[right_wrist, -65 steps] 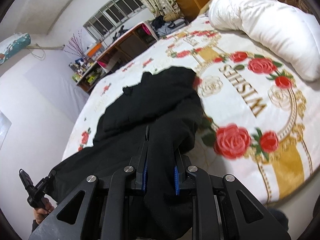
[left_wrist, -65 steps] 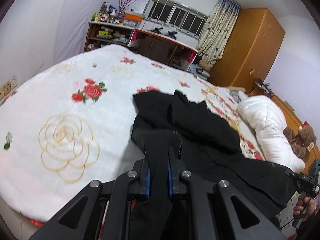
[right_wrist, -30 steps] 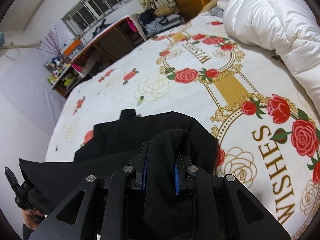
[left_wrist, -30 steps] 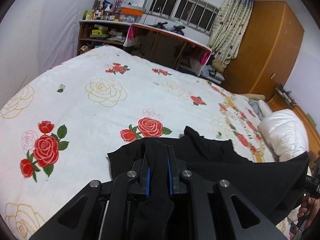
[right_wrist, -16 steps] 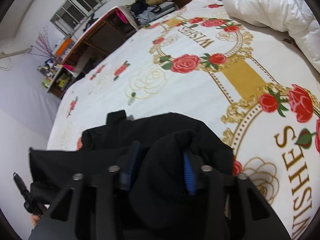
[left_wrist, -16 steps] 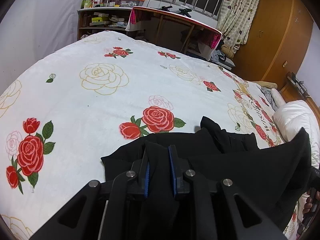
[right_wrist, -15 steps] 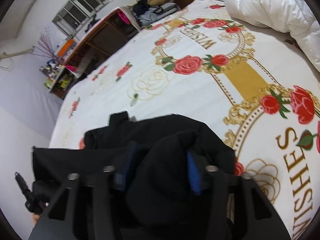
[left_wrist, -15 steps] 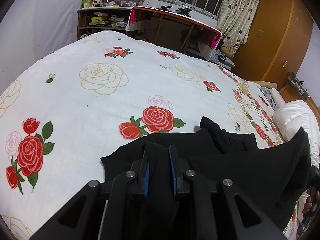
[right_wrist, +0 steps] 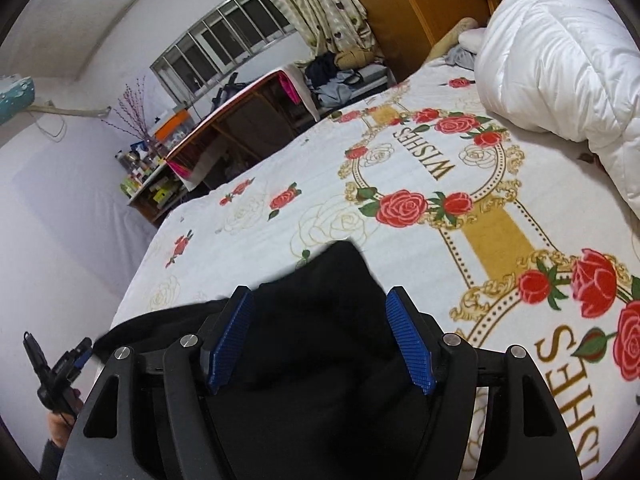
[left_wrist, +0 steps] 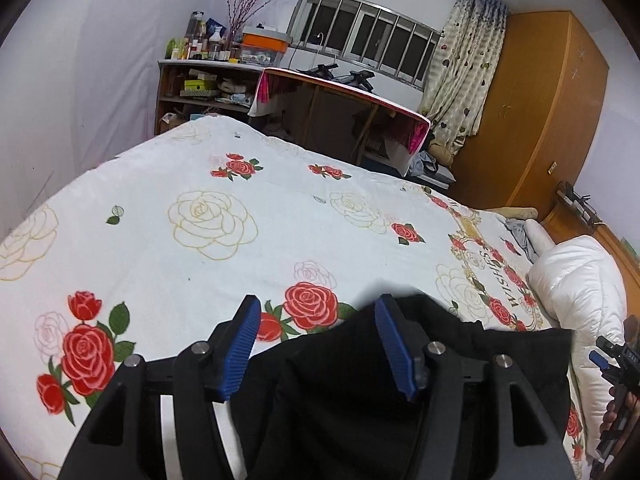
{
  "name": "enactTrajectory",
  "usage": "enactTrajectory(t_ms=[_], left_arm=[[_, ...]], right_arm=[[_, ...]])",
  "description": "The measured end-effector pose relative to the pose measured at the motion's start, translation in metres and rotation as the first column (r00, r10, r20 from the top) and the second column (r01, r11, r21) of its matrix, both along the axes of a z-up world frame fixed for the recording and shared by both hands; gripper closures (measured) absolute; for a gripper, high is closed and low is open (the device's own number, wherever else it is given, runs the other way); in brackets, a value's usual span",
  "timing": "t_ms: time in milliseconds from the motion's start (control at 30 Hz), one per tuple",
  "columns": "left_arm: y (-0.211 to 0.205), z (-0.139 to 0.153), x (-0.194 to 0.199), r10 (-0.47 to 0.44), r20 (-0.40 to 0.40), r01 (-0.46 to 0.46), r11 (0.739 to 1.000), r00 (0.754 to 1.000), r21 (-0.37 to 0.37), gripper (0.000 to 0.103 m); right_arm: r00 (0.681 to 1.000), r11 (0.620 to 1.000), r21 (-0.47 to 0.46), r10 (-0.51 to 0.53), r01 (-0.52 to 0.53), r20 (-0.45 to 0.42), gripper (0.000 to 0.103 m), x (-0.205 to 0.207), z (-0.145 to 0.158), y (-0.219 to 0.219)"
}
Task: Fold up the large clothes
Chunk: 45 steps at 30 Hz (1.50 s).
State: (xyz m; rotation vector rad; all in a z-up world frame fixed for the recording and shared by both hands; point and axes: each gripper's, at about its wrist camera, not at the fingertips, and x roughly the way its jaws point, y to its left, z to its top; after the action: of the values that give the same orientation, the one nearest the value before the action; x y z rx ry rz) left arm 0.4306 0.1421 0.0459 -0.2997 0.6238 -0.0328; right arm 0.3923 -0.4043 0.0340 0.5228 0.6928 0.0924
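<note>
The black garment (left_wrist: 344, 384) lies bunched on the rose-patterned bedspread (left_wrist: 208, 240), just under my left gripper (left_wrist: 318, 304). Its jaws are opening, and the cloth sits loose between the blue pads (left_wrist: 240, 344) without being pinched. In the right wrist view the same black garment (right_wrist: 320, 344) humps up between the fingers of my right gripper (right_wrist: 320, 296). These jaws are opening too, with both pads clear of the cloth. The garment's lower part is hidden behind the gripper bodies. Each view catches the other gripper at its edge: the right gripper (left_wrist: 616, 364) and the left gripper (right_wrist: 60, 364).
A puffy white duvet (right_wrist: 560, 60) is piled at the head of the bed. Beyond the far edge stand a desk (left_wrist: 340, 96), a cluttered shelf (left_wrist: 208, 80) and a wooden wardrobe (left_wrist: 540, 112). A person's hand (right_wrist: 60, 432) holds the left gripper.
Both grippers were shut on folds of the black garment; now both pairs of jaws stand apart and the cloth has slipped free. Both hands have drawn back a little.
</note>
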Motion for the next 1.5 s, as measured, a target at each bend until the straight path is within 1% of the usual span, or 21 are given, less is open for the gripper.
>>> enactTrajectory(t_ms=[133, 267, 400, 533, 600, 633, 667, 700, 733, 767, 800, 867, 900, 933, 967, 1033, 1133, 1233, 1333, 1433, 1500], left_arm=[[0.003, -0.016, -0.001, -0.013, -0.032, 0.013, 1.0, 0.999, 0.006, 0.037], [-0.003, -0.055, 0.011, -0.062, -0.136, 0.065, 0.998, 0.989, 0.015, 0.036], [-0.014, -0.083, 0.027, -0.093, -0.207, 0.102, 0.994, 0.974, 0.035, 0.036], [-0.029, -0.09, 0.043, -0.14, -0.203, 0.152, 0.987, 0.969, 0.044, 0.036], [-0.04, -0.089, 0.051, -0.168, -0.191, 0.183, 0.981, 0.967, 0.06, 0.036], [-0.046, -0.088, 0.053, -0.169, -0.186, 0.188, 0.978, 0.968, 0.089, 0.052], [-0.052, -0.089, 0.056, -0.166, -0.188, 0.192, 0.973, 0.968, 0.127, 0.083], [-0.054, -0.089, 0.058, -0.167, -0.193, 0.196, 0.971, 0.967, 0.139, 0.086], [-0.055, -0.087, 0.058, -0.153, -0.18, 0.182, 0.972, 0.972, 0.152, 0.088], [-0.053, -0.082, 0.057, -0.143, -0.152, 0.166, 0.974, 0.978, 0.155, 0.09], [-0.048, -0.076, 0.055, -0.125, -0.122, 0.142, 0.979, 0.985, 0.148, 0.09], [-0.032, -0.066, 0.054, -0.078, -0.073, 0.084, 0.992, 0.994, 0.092, 0.09], [-0.026, -0.067, 0.058, -0.067, -0.069, 0.071, 0.995, 0.995, 0.065, 0.09], [-0.022, -0.072, 0.065, -0.055, -0.079, 0.059, 0.997, 0.995, 0.046, 0.09], [-0.023, -0.079, 0.071, -0.043, -0.096, 0.048, 0.998, 0.994, 0.047, 0.09], [-0.027, -0.095, 0.082, -0.026, -0.123, 0.037, 0.996, 0.992, 0.086, 0.09], [-0.028, -0.116, 0.092, -0.008, -0.151, 0.019, 0.998, 0.988, 0.068, 0.09], [-0.03, -0.124, 0.096, -0.004, -0.147, 0.016, 0.997, 0.989, 0.076, 0.089], [-0.031, -0.132, 0.095, 0.005, -0.151, 0.007, 0.997, 0.988, 0.082, 0.087], [-0.033, -0.137, 0.098, 0.022, -0.166, -0.005, 0.995, 0.986, 0.104, 0.086], [-0.036, -0.137, 0.102, 0.035, -0.182, -0.011, 0.991, 0.983, 0.131, 0.082]], right_arm=[[0.999, 1.0, -0.008, 0.0, -0.001, -0.034, 0.034, -0.001, -0.017, -0.001], [0.996, 1.0, -0.021, 0.006, -0.008, -0.09, 0.034, 0.0, -0.043, -0.002], [0.989, 0.997, -0.063, 0.034, -0.044, -0.144, 0.034, 0.01, -0.069, 0.001], [0.984, 0.99, -0.117, 0.063, -0.082, -0.164, 0.034, 0.025, -0.08, 0.006], [0.982, 0.99, -0.097, 0.083, -0.101, -0.17, 0.034, 0.033, -0.084, 0.008], [0.981, 0.989, -0.106, 0.081, -0.101, -0.176, 0.047, 0.037, -0.085, 0.009], [0.981, 0.986, -0.135, 0.069, -0.094, -0.184, 0.065, 0.041, -0.086, 0.011], [0.98, 0.984, -0.154, 0.062, -0.092, -0.191, 0.086, 0.044, -0.086, 0.013], [0.981, 0.983, -0.163, 0.055, -0.086, -0.186, 0.088, 0.044, -0.085, 0.013], [0.984, 0.981, -0.175, 0.052, -0.082, -0.171, 0.089, 0.044, -0.082, 0.014], [0.99, 0.98, -0.187, 0.044, -0.068, -0.131, 0.09, 0.042, -0.072, 0.013], [0.996, 0.983, -0.18, 0.026, -0.042, -0.088, 0.09, 0.043, -0.061, 0.005], [0.996, 0.986, -0.167, 0.012, -0.026, -0.085, 0.09, 0.047, -0.061, 0.0], [0.995, 0.986, -0.163, 0.008, -0.024, -0.095, 0.09, 0.053, -0.064, -0.002], [0.993, 0.983, -0.184, 0.006, -0.028, -0.117, 0.09, 0.061, -0.071, 0.0], [0.988, 0.979, -0.204, -0.007, -0.025, -0.153, 0.09, 0.074, -0.085, 0.004], [0.981, 0.979, -0.202, -0.019, -0.02, -0.191, 0.09, 0.088, -0.106, 0.005], [0.976, 0.971, -0.237, -0.021, -0.031, -0.216, 0.089, 0.095, -0.122, 0.009], [0.974, 0.971, -0.238, -0.029, -0.026, -0.224, 0.088, 0.097, -0.131, 0.008], [0.971, 0.965, -0.261, -0.037, -0.027, -0.238, 0.087, 0.099, -0.135, 0.012], [0.965, 0.955, -0.295, -0.041, -0.039, -0.259, 0.086, 0.103, -0.135, 0.016]])
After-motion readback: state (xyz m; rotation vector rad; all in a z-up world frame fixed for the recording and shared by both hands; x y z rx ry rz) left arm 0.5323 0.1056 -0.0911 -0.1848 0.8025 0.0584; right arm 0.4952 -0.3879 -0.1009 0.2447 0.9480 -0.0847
